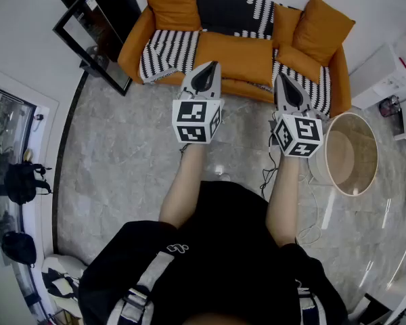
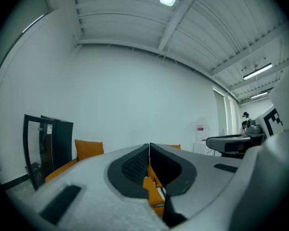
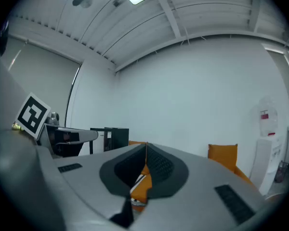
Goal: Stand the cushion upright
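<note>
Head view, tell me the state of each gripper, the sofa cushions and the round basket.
Left gripper: shut, nothing between the jaws.
Right gripper: shut, nothing between the jaws.
Left cushion: upright against the back of the sofa.
Right cushion: upright in the corner.
Third cushion: seems to lie flat on the seat.
Round basket: upright, nothing seen inside.

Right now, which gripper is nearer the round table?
Right. The right gripper is just left of the round table in the head view; the left gripper is farther left, beyond the right one.
</note>
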